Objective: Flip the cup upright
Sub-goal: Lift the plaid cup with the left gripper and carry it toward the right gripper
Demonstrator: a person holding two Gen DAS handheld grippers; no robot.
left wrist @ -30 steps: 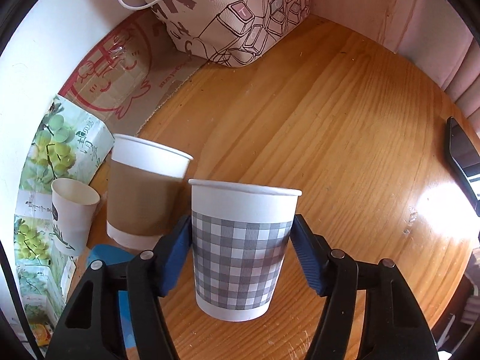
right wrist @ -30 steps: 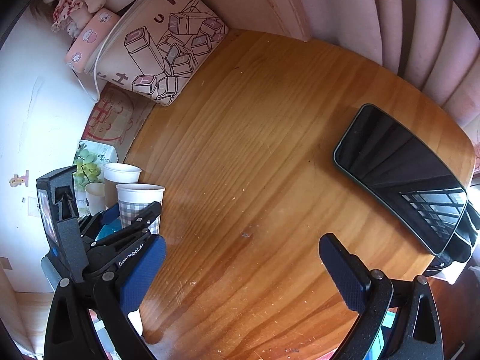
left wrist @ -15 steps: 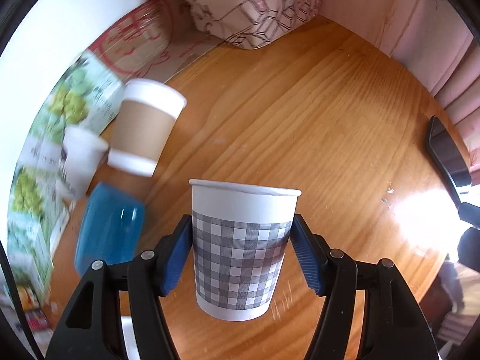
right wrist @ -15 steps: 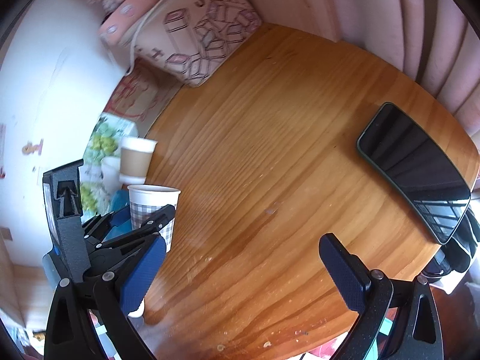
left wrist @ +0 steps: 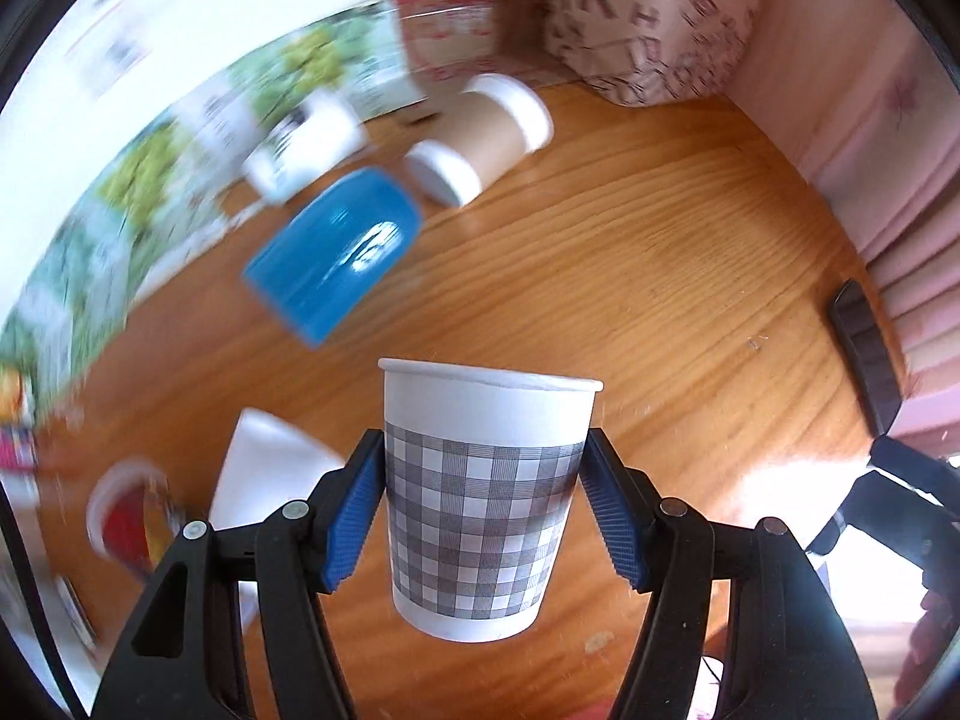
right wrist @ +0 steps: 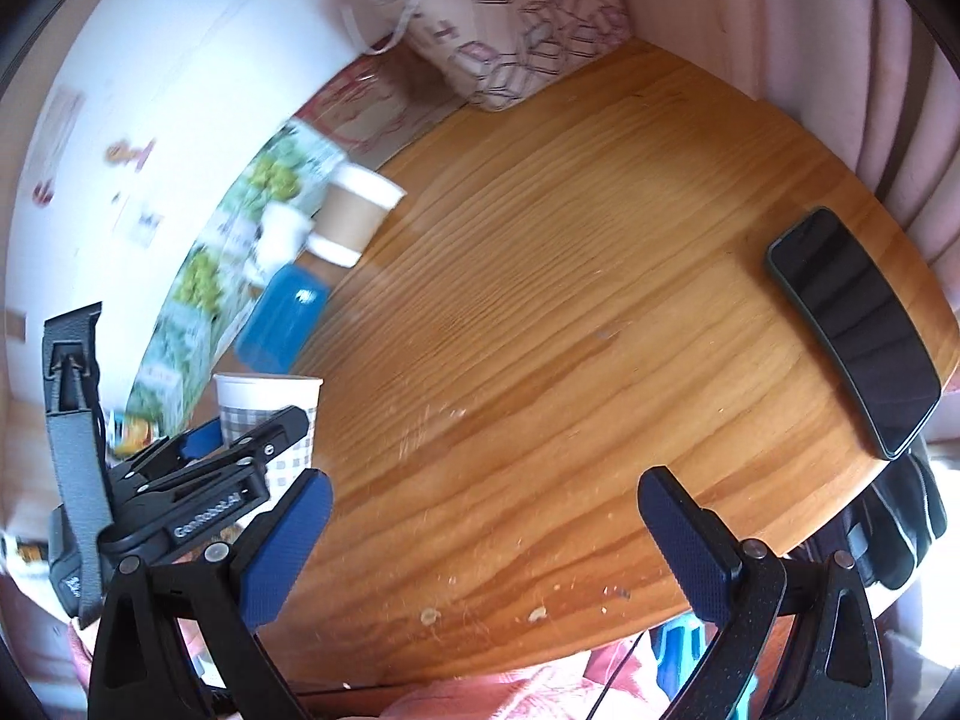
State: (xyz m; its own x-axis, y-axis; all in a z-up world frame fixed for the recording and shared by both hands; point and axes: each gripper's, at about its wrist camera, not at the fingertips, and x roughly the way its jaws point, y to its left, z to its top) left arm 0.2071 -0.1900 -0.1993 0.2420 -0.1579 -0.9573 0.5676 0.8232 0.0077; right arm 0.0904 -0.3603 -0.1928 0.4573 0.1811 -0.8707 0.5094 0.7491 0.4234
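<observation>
My left gripper point(left wrist: 483, 510) is shut on a grey checked paper cup point(left wrist: 480, 498), rim up, held above the wooden table point(left wrist: 630, 276). The right wrist view shows the same cup point(right wrist: 270, 414) in the left gripper point(right wrist: 240, 450) at the table's left edge. My right gripper point(right wrist: 480, 540) is open and empty over the table's near edge.
A brown-sleeved paper cup point(left wrist: 480, 132), a small white cup point(left wrist: 306, 144) and a blue cup point(left wrist: 336, 252) stand near the wall. A patterned bag point(left wrist: 648, 18) is at the back. A dark phone point(right wrist: 852, 324) lies at the right. A red-and-white cup point(left wrist: 126, 516) is at lower left.
My left gripper has swung with the checked cup, so the other cups have shifted up and right in its view. The right gripper stays open and has drawn back toward the table edge.
</observation>
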